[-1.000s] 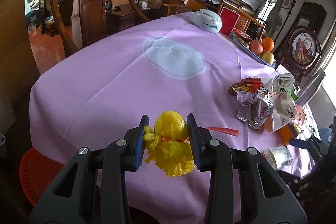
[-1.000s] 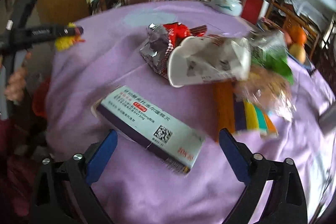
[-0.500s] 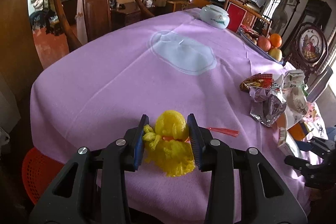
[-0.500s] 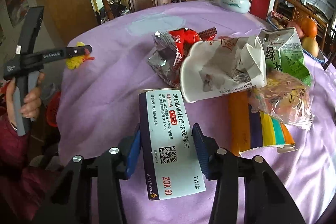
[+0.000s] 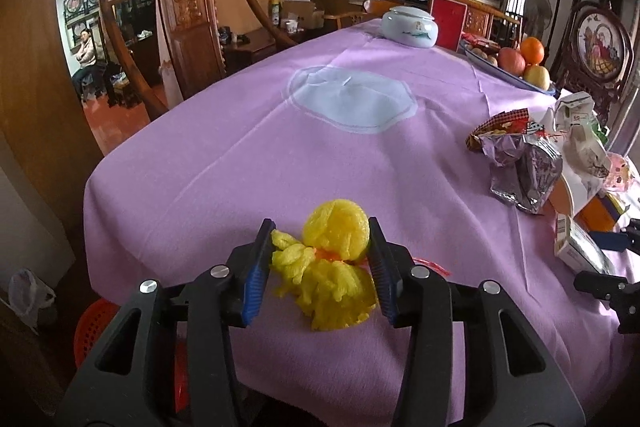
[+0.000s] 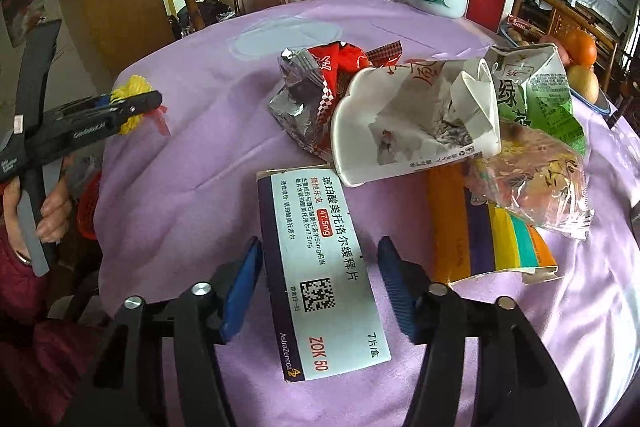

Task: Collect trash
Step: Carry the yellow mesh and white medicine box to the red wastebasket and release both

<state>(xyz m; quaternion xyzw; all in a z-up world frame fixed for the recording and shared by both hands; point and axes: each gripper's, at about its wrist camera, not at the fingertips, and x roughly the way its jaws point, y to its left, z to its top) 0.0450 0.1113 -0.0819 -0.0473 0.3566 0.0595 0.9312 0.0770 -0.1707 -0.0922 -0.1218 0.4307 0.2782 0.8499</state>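
Note:
My left gripper [image 5: 320, 259] is shut on a yellow mesh net [image 5: 332, 259] with a red ribbon, held just above the purple tablecloth [image 5: 280, 155] near the table's front edge; it also shows in the right wrist view [image 6: 132, 103]. My right gripper [image 6: 320, 275] is open around a white and purple medicine box [image 6: 324, 275] lying on the cloth; the jaws stand apart from its sides. Beyond the box lies a trash pile: a foil snack bag [image 6: 312, 87], a crushed paper cup [image 6: 416, 123], a green carton [image 6: 540, 87], a clear wrapper [image 6: 532, 183] and a rainbow-striped packet [image 6: 492, 235].
A white lidded jar [image 5: 408, 27] and a fruit plate [image 5: 516, 67] stand at the far side. A wooden chair [image 5: 188, 27] is behind the table. An orange basket [image 5: 92, 331] sits on the floor at lower left.
My right gripper came in around the medicine box, then its jaws widened slightly. The left gripper with the yellow net shifted a little over the table edge.

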